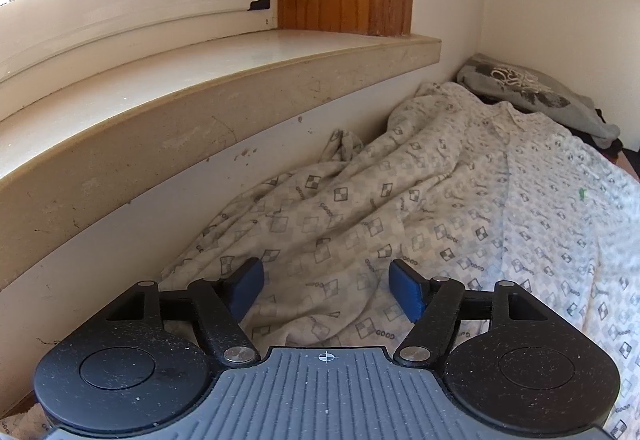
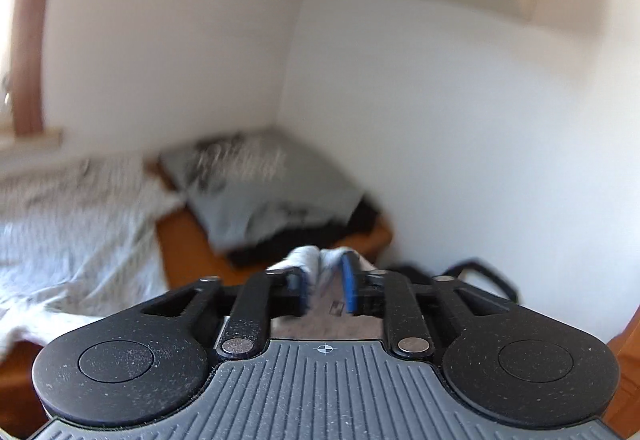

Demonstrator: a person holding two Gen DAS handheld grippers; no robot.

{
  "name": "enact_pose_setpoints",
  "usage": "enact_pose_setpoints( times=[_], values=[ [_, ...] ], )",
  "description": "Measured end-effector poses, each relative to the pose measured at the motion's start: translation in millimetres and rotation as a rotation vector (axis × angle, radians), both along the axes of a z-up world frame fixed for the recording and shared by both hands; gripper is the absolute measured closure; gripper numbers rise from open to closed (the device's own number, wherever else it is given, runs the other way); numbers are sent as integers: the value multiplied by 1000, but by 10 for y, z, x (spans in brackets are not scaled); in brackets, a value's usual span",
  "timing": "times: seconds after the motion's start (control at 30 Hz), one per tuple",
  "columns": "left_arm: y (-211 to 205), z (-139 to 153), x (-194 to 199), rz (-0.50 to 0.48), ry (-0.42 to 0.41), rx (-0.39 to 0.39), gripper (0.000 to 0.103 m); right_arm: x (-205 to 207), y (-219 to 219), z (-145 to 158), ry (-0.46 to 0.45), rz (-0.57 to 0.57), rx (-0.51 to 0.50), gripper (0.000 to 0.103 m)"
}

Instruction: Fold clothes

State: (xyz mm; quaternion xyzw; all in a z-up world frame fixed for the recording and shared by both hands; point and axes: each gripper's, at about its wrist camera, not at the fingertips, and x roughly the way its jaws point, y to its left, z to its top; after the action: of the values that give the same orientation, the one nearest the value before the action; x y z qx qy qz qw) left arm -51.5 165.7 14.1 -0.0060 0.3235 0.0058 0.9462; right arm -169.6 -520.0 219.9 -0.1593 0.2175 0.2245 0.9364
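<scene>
Under the windowsill (image 1: 224,88) the patterned shirt (image 1: 400,208) sprawls rumpled on the wooden surface (image 2: 188,244), my left tongs (image 1: 326,290) gaping above it while my right tongs (image 2: 322,286) pinch a cloth edge, likely to fold it.

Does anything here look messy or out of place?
Yes. The checked shirt lies rumpled, one side bunched against the wall under the windowsill. The right claw grips a pinch of cloth; the left claw is open.
</scene>
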Motion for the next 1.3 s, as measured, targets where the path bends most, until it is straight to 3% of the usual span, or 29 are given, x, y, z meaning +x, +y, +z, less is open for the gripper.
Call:
enact_pose_setpoints(
  times=[0.13, 0.27, 0.37, 0.47, 0.6, 0.67, 0.8, 0.93, 1.03, 1.3],
  values=[
    [-4, -3, 9, -5, 2, 2, 28, 61, 332, -215, 77, 73, -54, 54],
    [-12, -6, 14, -10, 4, 2, 26, 69, 876, -432, 107, 162, -215, 53],
    [-15, -8, 18, -14, 4, -3, 25, 96, 1096, -510, 86, 155, -322, 53],
    [-20, -10, 24, -17, 5, 0, 24, 203, 993, -534, 47, 65, -429, 52],
    [-22, -11, 26, -19, 5, 2, 24, 372, 732, -537, 60, -14, -537, 47],
    [-20, -12, 23, -19, 4, 4, 24, 397, 649, -590, 129, 17, -563, 47],
    [-19, -11, 15, -19, 2, 3, 24, 271, 485, -537, 307, 196, -451, 47],
    [-27, -9, 11, -19, -1, 8, 24, 276, 674, -451, 283, 284, -248, 46],
    [-34, -2, -4, -21, -8, 9, 24, 480, 1150, -671, 275, 321, -133, 46],
    [-34, 17, -35, -22, -23, 13, 24, 1644, 2711, -1271, 475, 359, 96, 46]
  ],
)
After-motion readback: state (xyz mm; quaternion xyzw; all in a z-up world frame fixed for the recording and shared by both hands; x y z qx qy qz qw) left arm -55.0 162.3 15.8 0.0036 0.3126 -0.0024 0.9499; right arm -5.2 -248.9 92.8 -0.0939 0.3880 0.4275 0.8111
